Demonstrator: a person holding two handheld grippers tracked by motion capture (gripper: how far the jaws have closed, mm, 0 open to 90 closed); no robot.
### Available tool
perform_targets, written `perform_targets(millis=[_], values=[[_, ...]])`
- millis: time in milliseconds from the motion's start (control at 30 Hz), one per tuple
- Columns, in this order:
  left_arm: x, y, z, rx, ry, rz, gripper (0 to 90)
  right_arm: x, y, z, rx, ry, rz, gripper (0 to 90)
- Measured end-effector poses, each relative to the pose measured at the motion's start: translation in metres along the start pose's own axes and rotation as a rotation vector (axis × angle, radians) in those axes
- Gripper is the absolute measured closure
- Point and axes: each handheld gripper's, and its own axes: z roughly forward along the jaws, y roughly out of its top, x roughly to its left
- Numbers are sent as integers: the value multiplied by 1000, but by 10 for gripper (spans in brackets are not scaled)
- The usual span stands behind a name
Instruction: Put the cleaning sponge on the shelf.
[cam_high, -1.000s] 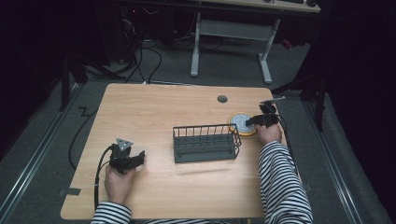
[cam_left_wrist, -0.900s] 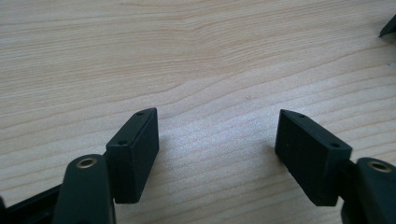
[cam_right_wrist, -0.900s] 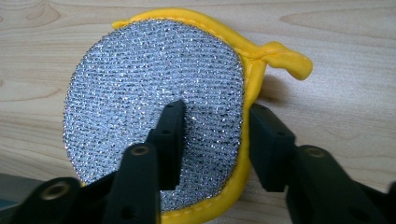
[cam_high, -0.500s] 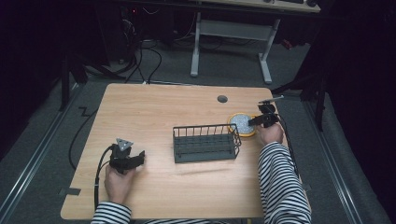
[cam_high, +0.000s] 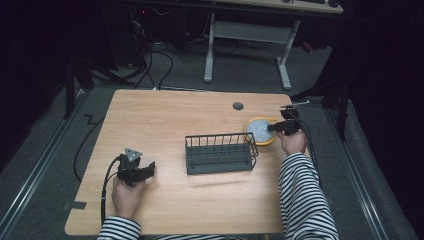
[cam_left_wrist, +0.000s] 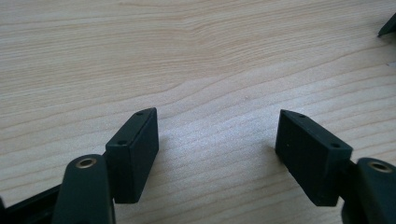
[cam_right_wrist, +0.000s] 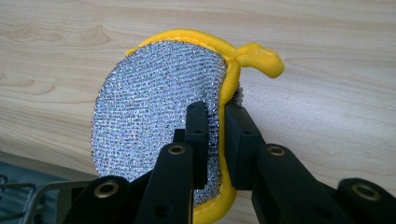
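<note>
Scrubber, a round yellow-rimmed pad with a silver mesh face, is sitting pinched at its edge between the jaws of the right gripper, tilted up so the mesh is facing the camera in the right gripper view and a yellow loop is sticking out at its top. From largest to smallest: the table is lying bare wood across the high view; the rack, a dark wire basket, is standing near its middle, and the scrubber is showing just beside the rack's far right corner, with the right gripper at the table's right edge. The left gripper is resting near the front left, well apart from the rack, its jaws spread wide over bare wood in the left gripper view.
</note>
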Motion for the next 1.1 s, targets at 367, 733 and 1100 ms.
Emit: perform_targets(millis=[367, 733, 1100], values=[[0, 0, 0, -1, -2, 0, 307, 4, 3, -28, -59, 3, -48, 813], [0, 0, 0, 1, -3, 3, 307, 13, 8, -55, -110, 39, -86, 813], [0, 0, 0, 1, -3, 2, 308, 27, 11, -87, -174, 75, -143, 811]])
